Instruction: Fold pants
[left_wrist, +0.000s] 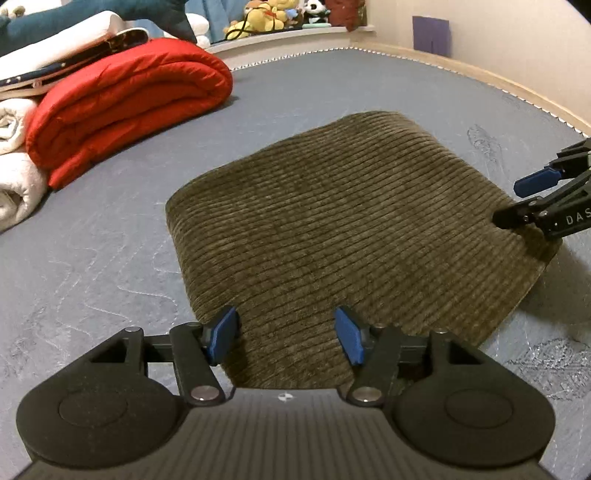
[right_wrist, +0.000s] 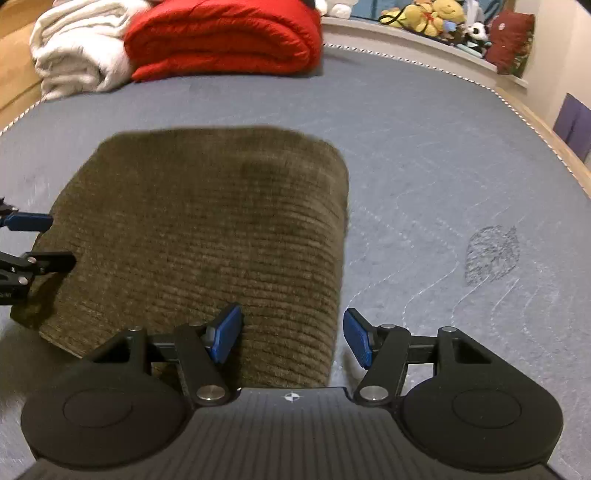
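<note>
The pants (left_wrist: 332, 229), olive-brown corduroy, are seen folded into a compact rectangle lying flat on the grey-blue quilted mattress (left_wrist: 92, 280), roughly mid-bed. The left gripper (left_wrist: 286, 334) is held low over the near edge of the fabric w/ its blue pads (left_wrist: 221, 332) spread apart; nothing is pinched between them. The right gripper (right_wrist: 291, 338) is likewise spread, one pad over the pants' right edge, the other over bare mattress just beside it; no cloth is gripped. In the left wrist view the right gripper is seen at the pants' far right corner; actual contact w/ the fabric can't be told. At the far side of the bed, well apart from the pants, a folded red quilt (right_wrist: 225, 37) is stacked beside white blankets (right_wrist: 77, 48). Plush toys (right_wrist: 436, 16) are lined up on a ledge behind.
</note>
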